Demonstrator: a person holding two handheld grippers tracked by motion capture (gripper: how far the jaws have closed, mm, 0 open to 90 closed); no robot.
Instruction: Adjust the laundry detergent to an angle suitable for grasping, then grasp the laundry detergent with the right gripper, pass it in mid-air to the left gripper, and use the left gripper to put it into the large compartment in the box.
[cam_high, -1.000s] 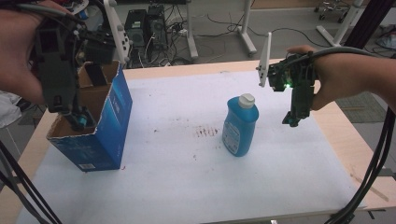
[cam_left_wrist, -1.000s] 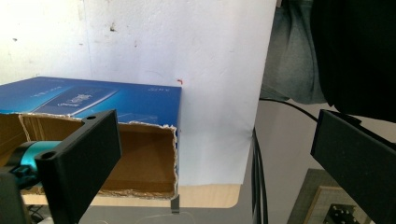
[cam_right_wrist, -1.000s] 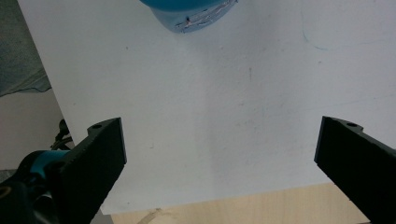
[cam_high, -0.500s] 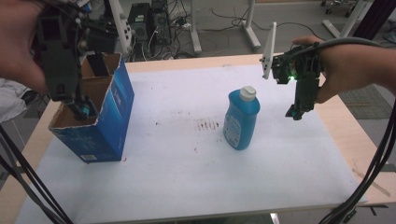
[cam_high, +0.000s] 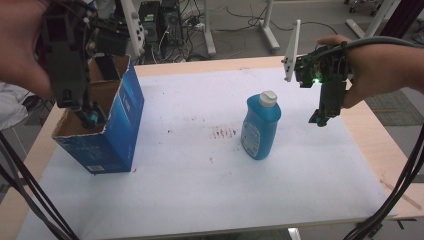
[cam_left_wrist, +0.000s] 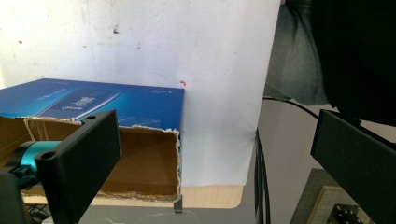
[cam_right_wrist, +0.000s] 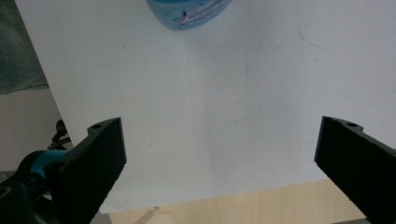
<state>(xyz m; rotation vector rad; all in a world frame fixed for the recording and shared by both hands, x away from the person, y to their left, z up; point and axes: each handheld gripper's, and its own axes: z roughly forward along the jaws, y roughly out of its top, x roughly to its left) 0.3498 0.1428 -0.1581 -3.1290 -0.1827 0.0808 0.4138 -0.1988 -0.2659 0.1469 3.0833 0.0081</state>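
The tall blue cardboard box (cam_high: 107, 125) is showing a glossy printed skin and rough, torn brown edges. The blue plastic bottle (cam_high: 260, 127) is gleaming smoothly under its white cap. The white matt table sheet (cam_high: 200, 190) is looking scuffed and stained.

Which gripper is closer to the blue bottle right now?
Right. The right gripper hangs open in the air just to the right of the blue bottle, clear of it. The left gripper is far across the table, open over the blue cardboard box.
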